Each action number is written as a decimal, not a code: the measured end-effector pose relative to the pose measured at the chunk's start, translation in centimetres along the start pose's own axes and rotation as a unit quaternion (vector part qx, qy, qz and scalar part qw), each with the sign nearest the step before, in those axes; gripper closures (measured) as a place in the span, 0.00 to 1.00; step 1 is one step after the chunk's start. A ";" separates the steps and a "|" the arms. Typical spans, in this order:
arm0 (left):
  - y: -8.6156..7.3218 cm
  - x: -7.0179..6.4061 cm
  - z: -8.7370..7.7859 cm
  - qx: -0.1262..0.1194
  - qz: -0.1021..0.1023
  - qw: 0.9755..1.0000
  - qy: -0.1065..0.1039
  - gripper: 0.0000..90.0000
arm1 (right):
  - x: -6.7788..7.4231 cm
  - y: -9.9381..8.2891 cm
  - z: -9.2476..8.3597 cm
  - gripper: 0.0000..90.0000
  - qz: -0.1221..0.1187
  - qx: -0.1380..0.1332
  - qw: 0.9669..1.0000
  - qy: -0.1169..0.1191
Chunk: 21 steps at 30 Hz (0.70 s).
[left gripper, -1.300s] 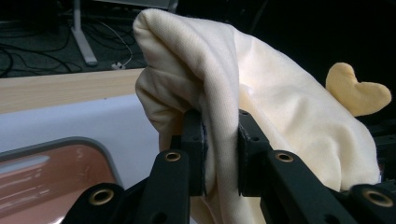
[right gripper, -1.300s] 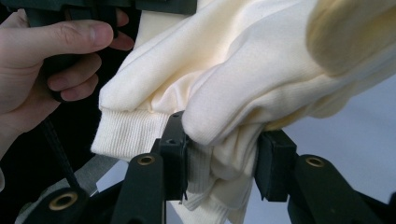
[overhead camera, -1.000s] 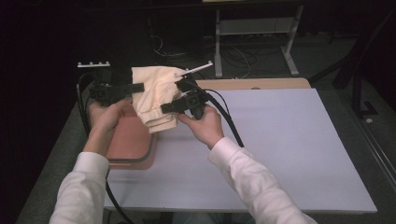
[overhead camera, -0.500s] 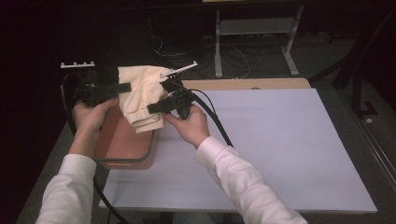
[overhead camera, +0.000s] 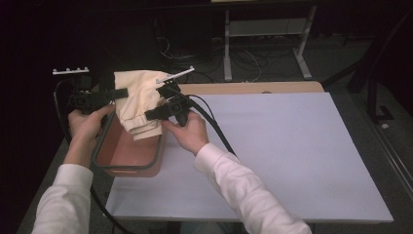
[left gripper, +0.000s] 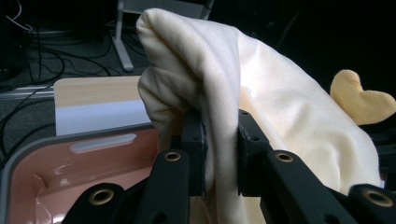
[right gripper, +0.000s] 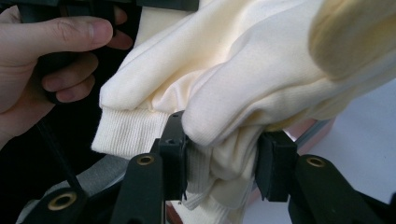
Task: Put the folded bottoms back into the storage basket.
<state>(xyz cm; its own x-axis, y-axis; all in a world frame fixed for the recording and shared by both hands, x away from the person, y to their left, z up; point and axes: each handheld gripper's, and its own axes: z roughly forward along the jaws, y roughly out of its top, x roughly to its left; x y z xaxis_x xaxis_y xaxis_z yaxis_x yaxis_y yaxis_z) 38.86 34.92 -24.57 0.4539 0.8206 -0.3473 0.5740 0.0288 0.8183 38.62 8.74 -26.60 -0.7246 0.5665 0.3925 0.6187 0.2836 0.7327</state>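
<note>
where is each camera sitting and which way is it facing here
High view: fixed above the person's side, facing forward and down on the table; both forearms, hands and grippers show.
Left gripper view: rides the left gripper, looking along its fingers shut on the cream garment above the pink bin.
Right gripper view: rides the right gripper, facing the garment's ribbed cuff; the left hand shows.
All three share the garment.
</note>
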 end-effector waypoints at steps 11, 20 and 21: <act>-1.2 1.6 -0.3 0.000 -0.007 1.000 0.014 0.85 | 0.3 -0.4 2.4 0.66 0.004 0.005 1.000 0.005; -2.4 3.0 0.0 0.002 -0.022 0.999 0.024 0.85 | 0.3 -0.8 4.0 0.66 0.006 0.014 1.000 0.005; -2.5 3.2 0.1 0.003 -0.022 0.999 0.026 0.85 | 0.3 -0.8 4.2 0.66 0.008 0.014 1.000 0.005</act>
<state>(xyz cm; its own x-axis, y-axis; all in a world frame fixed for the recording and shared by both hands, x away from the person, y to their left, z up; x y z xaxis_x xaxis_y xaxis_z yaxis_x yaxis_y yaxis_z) 38.89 37.41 -27.75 0.3927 0.8470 -0.3583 0.5964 0.0620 0.8003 39.13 11.94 -29.43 -0.7177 0.5635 0.4091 0.6381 0.2970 0.7103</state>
